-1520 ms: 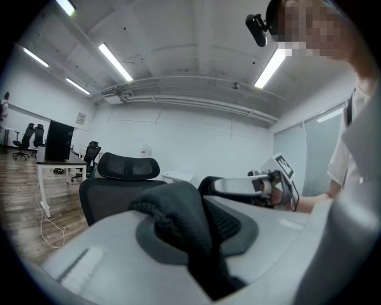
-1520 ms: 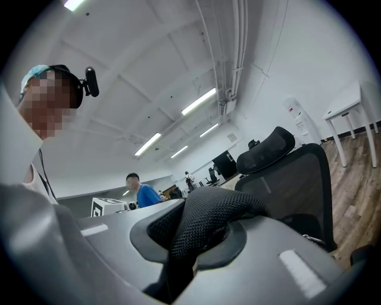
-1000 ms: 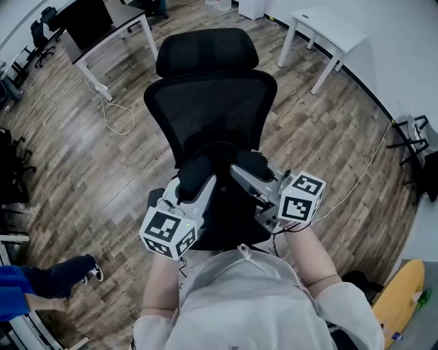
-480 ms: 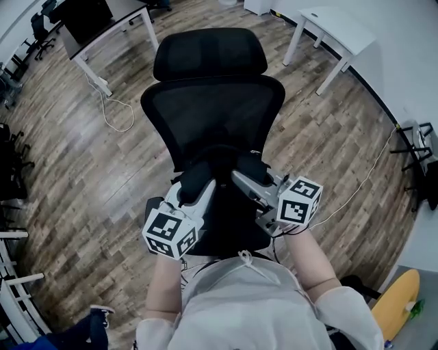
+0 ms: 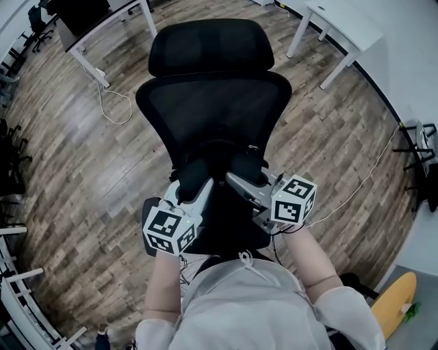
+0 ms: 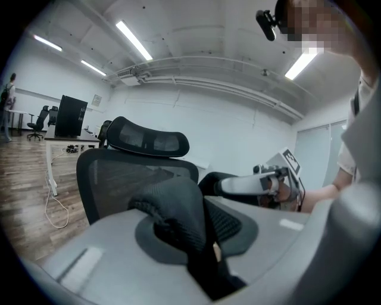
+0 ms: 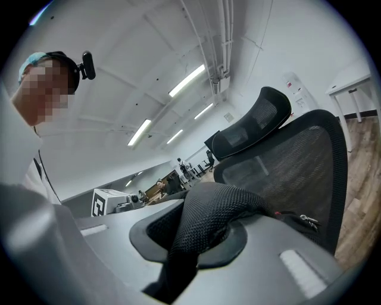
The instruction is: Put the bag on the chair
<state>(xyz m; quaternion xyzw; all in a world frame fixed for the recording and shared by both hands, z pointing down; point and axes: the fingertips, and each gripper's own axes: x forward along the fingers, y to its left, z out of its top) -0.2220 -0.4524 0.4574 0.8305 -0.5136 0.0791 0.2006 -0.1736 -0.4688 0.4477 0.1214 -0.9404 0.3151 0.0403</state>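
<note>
A black bag point(image 5: 222, 198) with padded mesh straps hangs between my two grippers, right over the seat of a black mesh office chair point(image 5: 212, 102). My left gripper point(image 5: 193, 183) is shut on one padded strap point(image 6: 175, 217). My right gripper point(image 5: 241, 179) is shut on the other strap point(image 7: 208, 223). Both jaw pairs pinch the mesh padding between them. The bag's body hides most of the chair seat in the head view. The chair's backrest and headrest point(image 5: 205, 44) stand just beyond the grippers.
Wood-plank floor surrounds the chair. A dark desk point(image 5: 102, 20) stands at the upper left with a white cable point(image 5: 109, 106) on the floor. A white table point(image 5: 339, 31) is at the upper right. More chairs line the left edge.
The chair and bag have shifted slightly in the head view as the view moved in. A person's blue-clad leg at the lower left has left the picture. Both grips are unchanged.
</note>
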